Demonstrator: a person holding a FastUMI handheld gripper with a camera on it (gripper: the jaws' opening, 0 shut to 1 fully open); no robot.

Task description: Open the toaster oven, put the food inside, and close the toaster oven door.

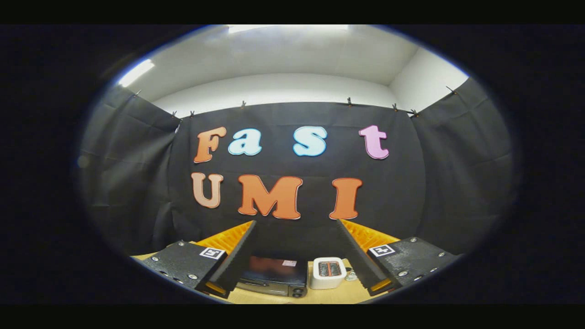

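My gripper (296, 225) is held high above the table, open, with a wide gap and nothing between its fingers. Far below, seen through that gap, the dark toaster oven (274, 274) stands on the wooden table (320, 297) against the booth wall. Its top faces me and its front edge with the knobs is just visible; whether the door is open or shut I cannot tell from here. The food cannot be made out.
A small white pop-up toaster (327, 272) stands just right of the toaster oven, with a small pale object (351, 275) beside it. Black cloth walls close the booth at the back and on both sides.
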